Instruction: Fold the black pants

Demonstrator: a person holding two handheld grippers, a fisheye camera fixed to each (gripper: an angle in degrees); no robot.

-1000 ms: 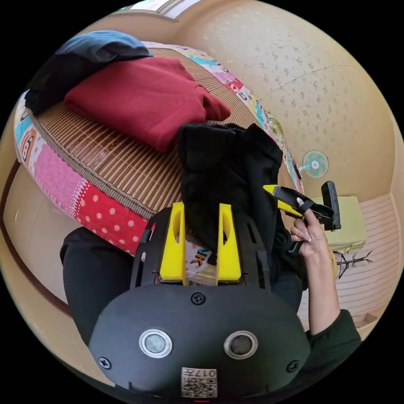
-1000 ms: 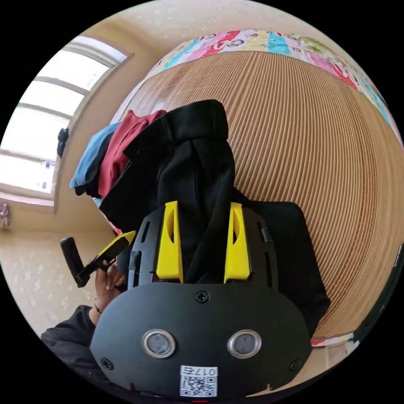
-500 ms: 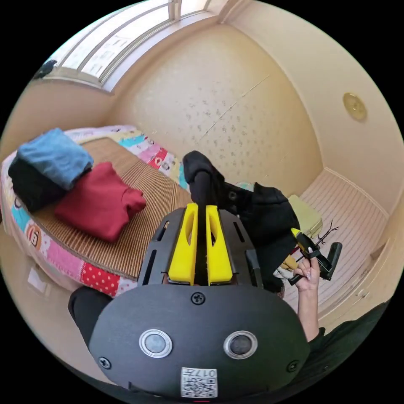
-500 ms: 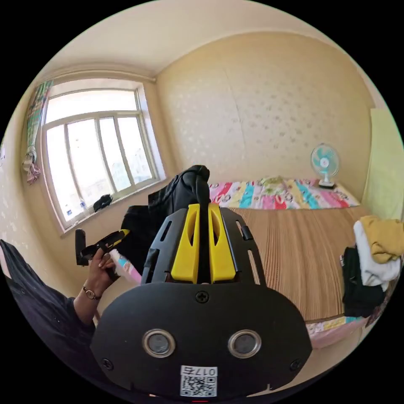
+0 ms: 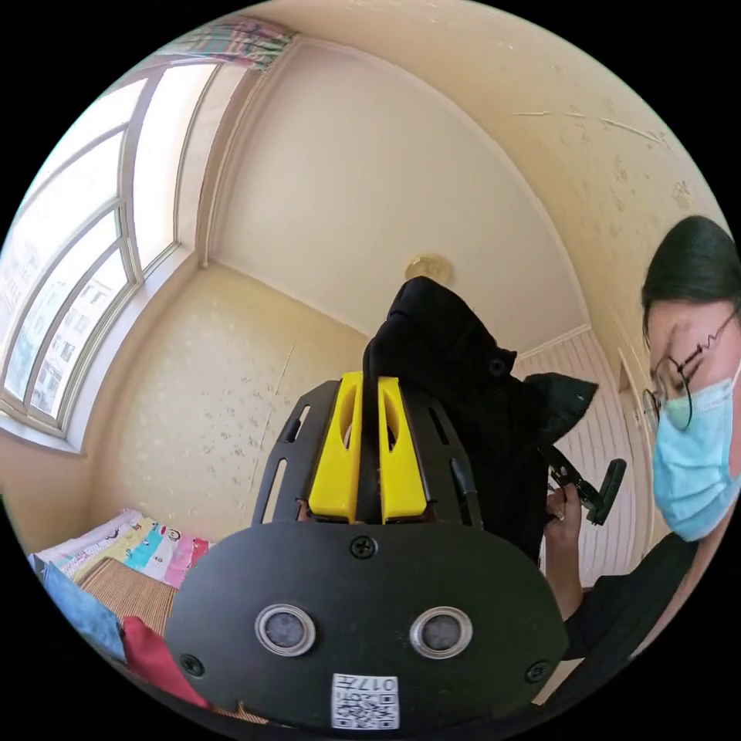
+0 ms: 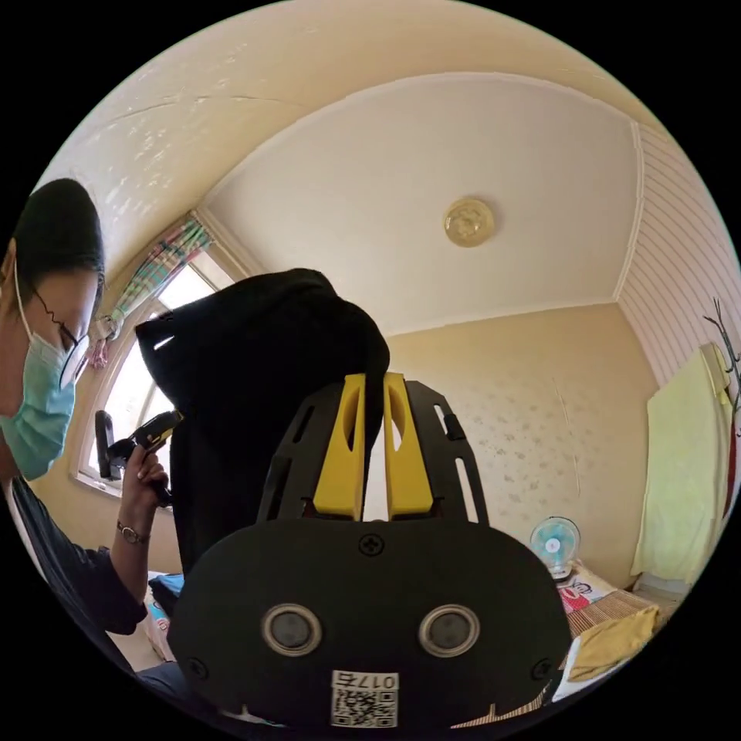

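Both claws are raised high, their cameras tilted up toward the ceiling (image 6: 432, 154) and its round lamp (image 6: 468, 222).

In the left gripper view, the left claw (image 5: 368, 386) is clenched on the black pants (image 5: 455, 370): a strip of dark cloth is pinched between the two yellow jaws, which stand nearly together. The pants bunch above the jaw tips and hang down to the right of the claw, held up in the air. Beyond them the person's hand (image 5: 557, 513) is seen gripping the right claw's handle (its jaws are hidden behind the cloth in this view). A masked face with glasses is seen at the right edge. A window (image 5: 85, 255) is seen at the left, and at the bottom left a corner of the bed (image 5: 131, 540) with a blue garment (image 5: 77, 610) and a red garment (image 5: 154, 656) on it.

In the right gripper view, the right claw (image 6: 376, 384) is clenched on the pants (image 6: 255, 386) too: black cloth is caught between the jaw tips, with a pale slit left lower down between the jaws. The pants are draped to the left of the claw and hang down. Further left, the left claw's handle is held in the person's other hand (image 6: 143, 471), a bracelet on the wrist. A fan (image 6: 553, 546) and a yellow garment (image 6: 614, 644) are seen at the lower right, near the bed's edge.
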